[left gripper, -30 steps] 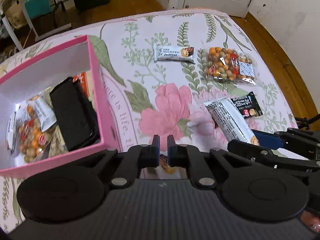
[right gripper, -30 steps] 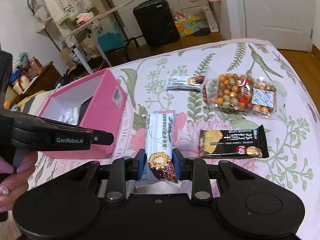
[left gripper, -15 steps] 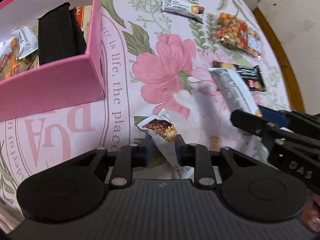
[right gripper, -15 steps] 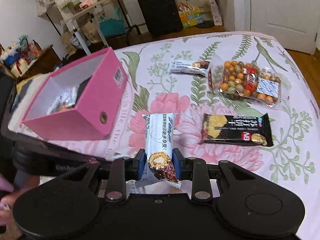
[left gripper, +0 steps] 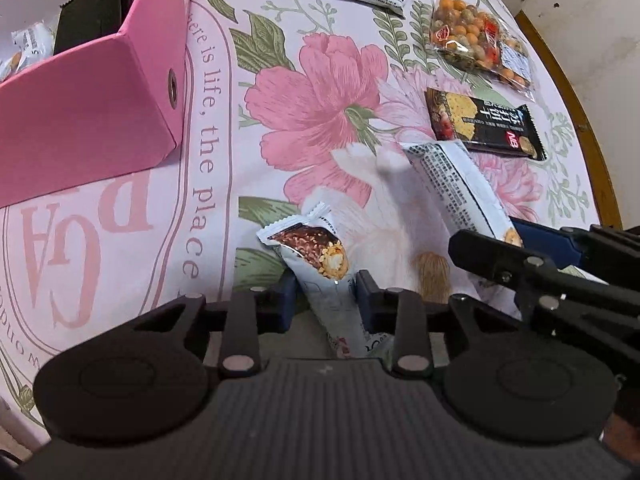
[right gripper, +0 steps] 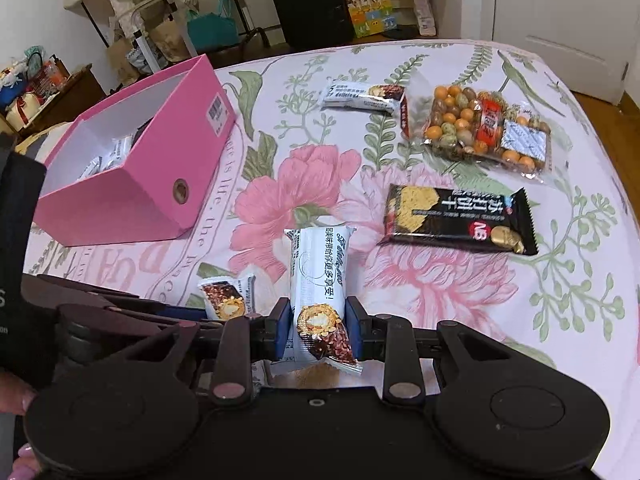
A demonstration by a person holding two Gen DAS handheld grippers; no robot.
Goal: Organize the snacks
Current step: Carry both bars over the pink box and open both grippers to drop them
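A flower-printed bed (right gripper: 560,280) holds snacks being sorted into an open pink box (left gripper: 92,108), which sits at the far left and already contains several wrapped packets and a dark pack. Just right of the box's near corner, the left tool (left gripper: 324,300) points steeply down over a small chocolate bar (left gripper: 316,256) lying on the bed. Its jaws are opening, with the bar's lower half between them but apparently not pinched, probably to straddle the wrapper before gripping it. Further right of the box, the right tool (right gripper: 316,320) is clamped on the picture end of a white-wrapped bar (right gripper: 320,272). The rest of that bar juts forward past the pads, a hold near one end that should let it drop into the box lengthwise. Well to the right of the box, a black cracker packet (right gripper: 456,220) lies flat. Beyond the packet, and also well right of the box, sits a clear bag of coated nuts (right gripper: 480,128). A second white bar (right gripper: 360,96) lies between that bag and the box's far end. These three look to be waiting their turn, spread apart so each can be picked singly.
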